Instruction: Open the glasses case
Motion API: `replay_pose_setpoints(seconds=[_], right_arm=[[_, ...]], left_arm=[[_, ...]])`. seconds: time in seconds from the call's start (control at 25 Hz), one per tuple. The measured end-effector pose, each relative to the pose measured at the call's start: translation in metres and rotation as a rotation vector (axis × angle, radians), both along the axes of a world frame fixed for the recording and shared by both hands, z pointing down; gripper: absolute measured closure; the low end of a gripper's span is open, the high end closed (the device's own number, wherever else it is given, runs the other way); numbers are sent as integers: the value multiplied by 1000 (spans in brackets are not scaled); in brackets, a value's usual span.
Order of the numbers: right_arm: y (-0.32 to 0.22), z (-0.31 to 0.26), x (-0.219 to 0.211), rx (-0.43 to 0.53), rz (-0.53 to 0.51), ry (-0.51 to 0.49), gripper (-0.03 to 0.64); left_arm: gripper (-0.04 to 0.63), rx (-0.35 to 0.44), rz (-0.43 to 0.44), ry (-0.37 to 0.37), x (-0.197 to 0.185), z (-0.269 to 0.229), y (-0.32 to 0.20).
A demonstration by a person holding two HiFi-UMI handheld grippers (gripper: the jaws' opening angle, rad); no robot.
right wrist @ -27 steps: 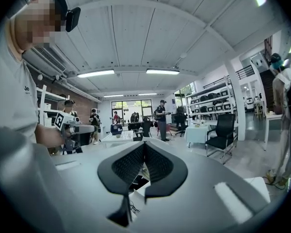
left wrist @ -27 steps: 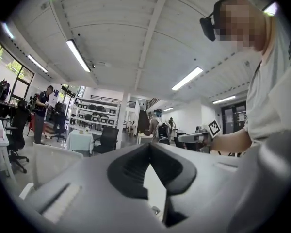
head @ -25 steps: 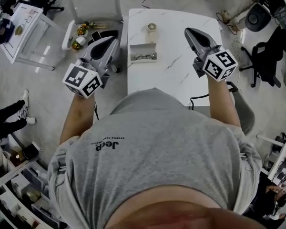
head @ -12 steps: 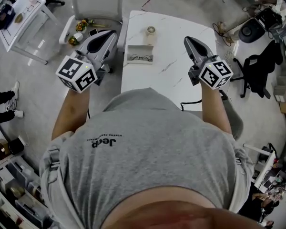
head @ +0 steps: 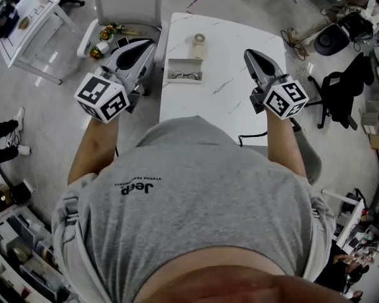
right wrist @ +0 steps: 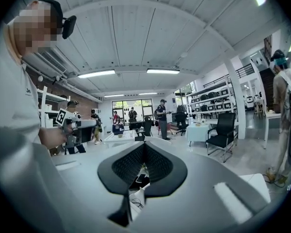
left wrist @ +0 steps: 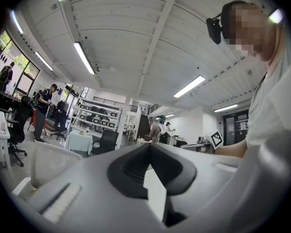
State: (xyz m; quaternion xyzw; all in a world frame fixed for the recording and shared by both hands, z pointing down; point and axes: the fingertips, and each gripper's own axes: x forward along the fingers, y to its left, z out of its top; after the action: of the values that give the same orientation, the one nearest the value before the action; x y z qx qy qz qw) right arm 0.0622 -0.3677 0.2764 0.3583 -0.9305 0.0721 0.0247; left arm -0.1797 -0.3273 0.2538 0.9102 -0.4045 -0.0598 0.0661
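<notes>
The glasses case [head: 186,70] is a white box lying open on the white table [head: 234,100], with dark glasses inside it. My left gripper [head: 146,45] is held left of the case, beyond the table's left edge, its tip pointing away from me. In the left gripper view its jaws [left wrist: 149,145] meet, with nothing between them. My right gripper [head: 249,54] hovers over the table's right part, well to the right of the case. Its jaws [right wrist: 144,143] are likewise shut and empty. Neither gripper touches the case.
A small round fan [head: 200,40] stands on the table beyond the case. Left of the table are a white chair [head: 123,5], small toys [head: 104,40] and a black phone [head: 123,41]. A black office chair [head: 347,81] stands at the right. A cable [head: 252,136] hangs at the near table edge.
The head view has shifted a little since a second ago. Both grippers and the open case keep their places.
</notes>
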Motion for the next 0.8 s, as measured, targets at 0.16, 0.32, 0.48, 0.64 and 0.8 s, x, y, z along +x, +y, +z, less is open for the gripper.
replay_pose_setpoints(seconds=[0.16, 0.32, 0.48, 0.64, 0.8], right_arm=[[-1, 0, -1, 2, 1, 19, 615], [-2, 3, -2, -5, -2, 31, 615], [-3, 3, -2, -3, -6, 35, 615], [-3, 3, -3, -1, -11, 41, 615], [-3, 3, -4, -2, -12, 45, 615]], left_arm=[[538, -1, 4, -1, 0, 0, 0], [538, 1, 7, -14, 1, 3, 0], [538, -4, 9, -20, 3, 4, 0], [538, -5, 14, -30, 4, 5, 1], [538, -7, 17, -29, 3, 5, 0]])
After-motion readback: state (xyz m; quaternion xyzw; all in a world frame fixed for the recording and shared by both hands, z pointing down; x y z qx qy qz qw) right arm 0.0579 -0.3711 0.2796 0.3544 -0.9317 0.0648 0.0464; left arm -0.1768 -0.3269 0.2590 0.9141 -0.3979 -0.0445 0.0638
